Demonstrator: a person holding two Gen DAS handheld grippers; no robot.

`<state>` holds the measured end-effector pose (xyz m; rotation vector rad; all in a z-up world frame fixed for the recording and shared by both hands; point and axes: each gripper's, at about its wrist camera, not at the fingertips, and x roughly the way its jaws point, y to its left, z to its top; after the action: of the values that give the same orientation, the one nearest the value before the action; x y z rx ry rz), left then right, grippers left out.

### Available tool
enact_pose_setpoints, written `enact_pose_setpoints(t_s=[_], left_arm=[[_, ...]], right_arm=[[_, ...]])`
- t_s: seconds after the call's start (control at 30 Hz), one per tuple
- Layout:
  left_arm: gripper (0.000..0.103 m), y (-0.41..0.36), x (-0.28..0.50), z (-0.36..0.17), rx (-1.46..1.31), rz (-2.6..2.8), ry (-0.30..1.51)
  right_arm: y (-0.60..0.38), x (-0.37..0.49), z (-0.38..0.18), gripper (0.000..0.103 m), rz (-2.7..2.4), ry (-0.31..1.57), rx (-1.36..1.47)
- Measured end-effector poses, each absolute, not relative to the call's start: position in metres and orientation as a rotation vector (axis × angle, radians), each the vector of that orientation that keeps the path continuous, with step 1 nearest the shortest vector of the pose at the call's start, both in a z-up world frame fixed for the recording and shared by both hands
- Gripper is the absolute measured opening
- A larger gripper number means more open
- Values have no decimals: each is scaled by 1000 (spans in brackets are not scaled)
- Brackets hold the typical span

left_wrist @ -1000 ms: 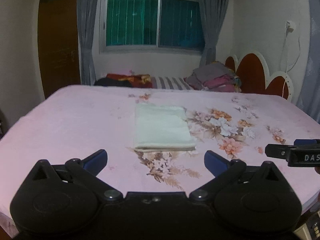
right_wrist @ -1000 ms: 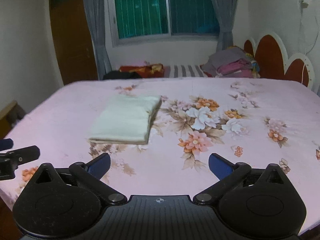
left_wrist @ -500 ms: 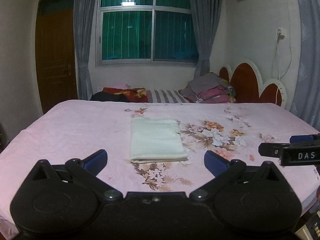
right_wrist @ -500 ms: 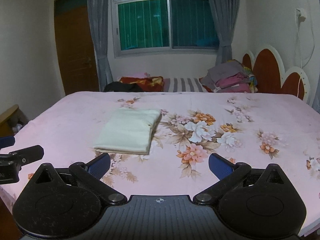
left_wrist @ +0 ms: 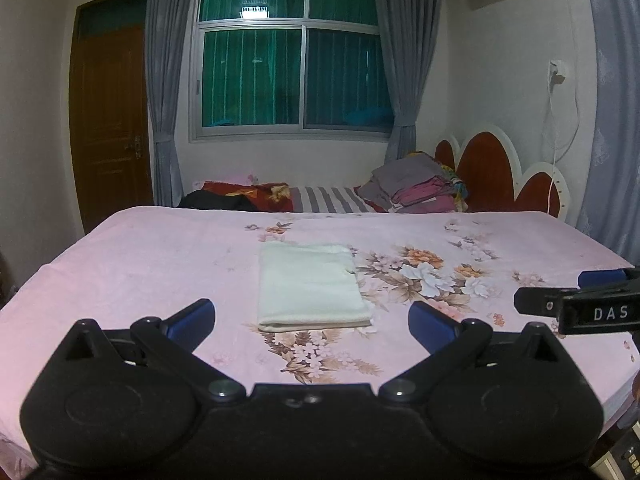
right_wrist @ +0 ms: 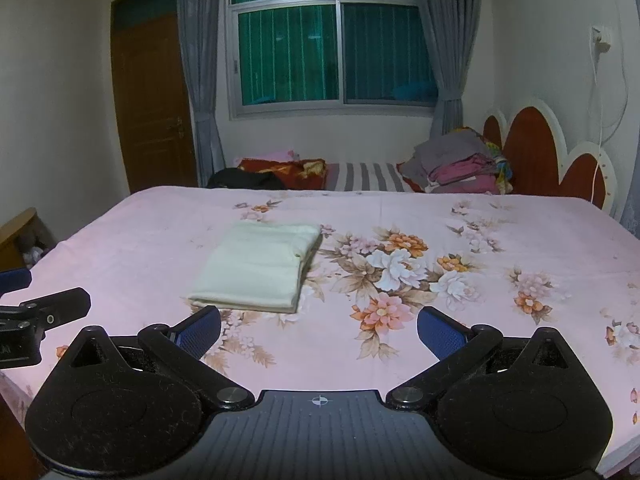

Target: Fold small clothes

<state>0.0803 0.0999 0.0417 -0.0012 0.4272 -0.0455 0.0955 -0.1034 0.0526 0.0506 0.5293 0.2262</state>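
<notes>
Both grippers empty, fingers spread wide, hovering above near edge of bed (left_wrist: 120, 264). Left gripper (left_wrist: 312, 318) sits w/ folded cream cloth (left_wrist: 310, 286) straight ahead of its fingers, well apart, no contact. Right gripper (right_wrist: 319, 330) sees same cloth (right_wrist: 260, 266) ahead and left of its fingers. Cloth lies flat on pink floral sheet, neat rectangle, stacked layers visible at near edge; fold looks done afaict. Handling est.: light, soft, limp, no stiffness, layers will slide and sag if pinched at one pt. Best grip prob. near-edge corners, one per gripper, pinching thru all layers. Pile of other clothes (left_wrist: 416, 184) far beyond fingers by headboard.
</notes>
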Motion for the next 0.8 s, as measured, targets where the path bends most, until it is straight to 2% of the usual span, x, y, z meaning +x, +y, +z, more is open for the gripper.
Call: enact_pose_setpoints(t_s=[0.8], left_arm=[[102, 102, 78, 42, 1, -52, 428]], right_arm=[[-106, 93, 53, 103, 236, 533, 45]])
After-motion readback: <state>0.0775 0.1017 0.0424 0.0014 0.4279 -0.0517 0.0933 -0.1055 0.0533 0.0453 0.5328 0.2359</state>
